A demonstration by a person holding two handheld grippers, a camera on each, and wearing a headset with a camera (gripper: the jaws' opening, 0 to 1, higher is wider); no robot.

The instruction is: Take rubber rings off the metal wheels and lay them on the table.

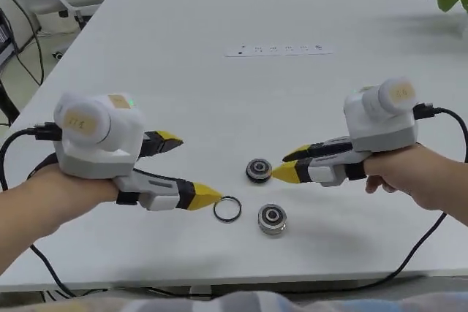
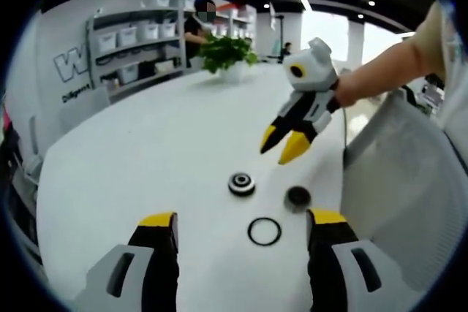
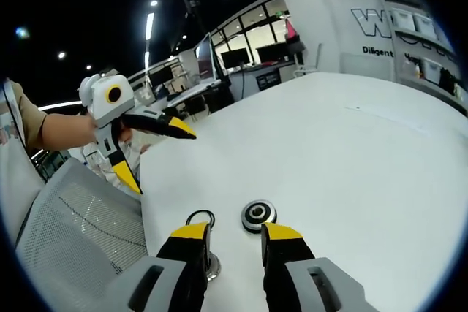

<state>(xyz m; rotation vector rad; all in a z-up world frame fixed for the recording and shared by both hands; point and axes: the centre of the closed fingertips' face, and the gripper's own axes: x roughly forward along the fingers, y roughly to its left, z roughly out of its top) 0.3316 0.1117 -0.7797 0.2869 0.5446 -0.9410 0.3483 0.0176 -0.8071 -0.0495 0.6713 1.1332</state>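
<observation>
The table [image 1: 219, 100] lies open all round — only two wheels [image 1: 259, 169] [image 1: 272, 218] and a loose ring [image 1: 227, 209] clutter its near middle.

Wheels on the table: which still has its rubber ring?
The far wheel, at the tips of the right gripper: its rim is black. The near wheel is bare metal, the loose ring beside it.

Left hand-held gripper [image 1: 190, 168] agape, right [image 1: 287, 164] ajar

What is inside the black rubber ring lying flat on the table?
Inside the rubber ring the bare white table shows, nothing else. Nothing covers the opening; the table under the rubber itself is hidden.
</observation>
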